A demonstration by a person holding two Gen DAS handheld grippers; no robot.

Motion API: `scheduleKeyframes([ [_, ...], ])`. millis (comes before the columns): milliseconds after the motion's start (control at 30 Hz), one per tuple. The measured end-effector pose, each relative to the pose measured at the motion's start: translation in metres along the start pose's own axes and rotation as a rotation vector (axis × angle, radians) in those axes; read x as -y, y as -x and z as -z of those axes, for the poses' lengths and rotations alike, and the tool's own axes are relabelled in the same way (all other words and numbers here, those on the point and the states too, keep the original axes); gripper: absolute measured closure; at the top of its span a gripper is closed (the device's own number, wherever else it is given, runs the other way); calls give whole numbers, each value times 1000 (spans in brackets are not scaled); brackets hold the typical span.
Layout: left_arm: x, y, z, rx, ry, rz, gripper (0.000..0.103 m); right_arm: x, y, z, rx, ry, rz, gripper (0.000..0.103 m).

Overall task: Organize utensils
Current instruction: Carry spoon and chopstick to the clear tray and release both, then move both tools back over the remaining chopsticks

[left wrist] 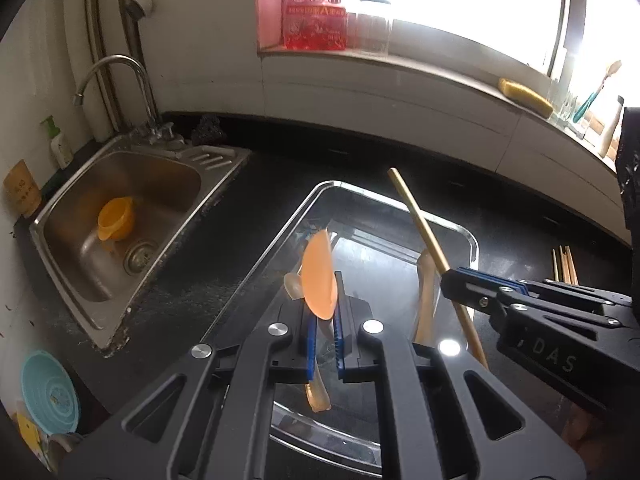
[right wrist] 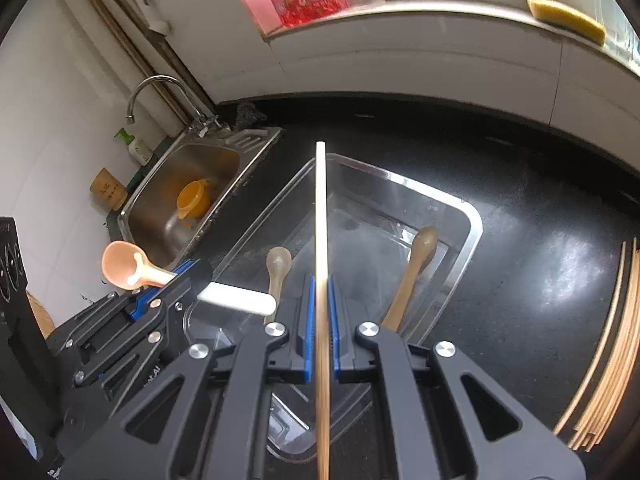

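My left gripper (left wrist: 324,312) is shut on an orange spoon (left wrist: 318,280) with a white handle, held above the clear plastic bin (left wrist: 472,240). It shows from the side in the right wrist view (right wrist: 120,266). My right gripper (right wrist: 321,312) is shut on a pale wooden chopstick (right wrist: 321,216), held upright over the bin (right wrist: 472,216); it also shows in the left wrist view (left wrist: 416,216). Two translucent tan spoons (right wrist: 416,264) (right wrist: 277,270) lie inside the bin.
A steel sink (left wrist: 80,280) with a faucet (left wrist: 116,68) and an orange cup (left wrist: 116,218) sits left of the bin. Several loose chopsticks (right wrist: 608,344) lie on the black counter at right. A teal bowl (left wrist: 50,392) stands at the lower left. A windowsill runs behind.
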State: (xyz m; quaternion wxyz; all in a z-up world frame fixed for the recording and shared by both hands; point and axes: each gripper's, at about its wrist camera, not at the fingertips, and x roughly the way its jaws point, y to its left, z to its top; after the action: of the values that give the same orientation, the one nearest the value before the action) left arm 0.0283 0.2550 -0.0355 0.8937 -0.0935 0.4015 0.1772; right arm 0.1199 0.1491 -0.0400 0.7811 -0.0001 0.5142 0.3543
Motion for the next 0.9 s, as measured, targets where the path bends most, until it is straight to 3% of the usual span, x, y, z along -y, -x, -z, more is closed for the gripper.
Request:
scheduleKeyframes([
  [333, -2, -22, -9, -44, -29, 31, 93, 24, -27, -14, -59, -88, -29, 94],
  [367, -3, -24, -11, -48, -35, 27, 84, 28, -25, -15, -58, -96, -28, 84],
  [400, -3, -25, -12, -49, -33, 28, 60, 35, -18, -17, -38, -114, -27, 61],
  [467, -6, -24, -14, -32, -24, 40, 23, 43, -1, -19, 26, -120, -15, 36],
  [667, -17, -5, -13, 9, -10, 39, 19, 66, 43, -12, 93, -121, -7, 36],
  [900, -32, 24, 10, 26, 44, 83, 10, 96, 98, 43, 141, -88, 134, 35],
])
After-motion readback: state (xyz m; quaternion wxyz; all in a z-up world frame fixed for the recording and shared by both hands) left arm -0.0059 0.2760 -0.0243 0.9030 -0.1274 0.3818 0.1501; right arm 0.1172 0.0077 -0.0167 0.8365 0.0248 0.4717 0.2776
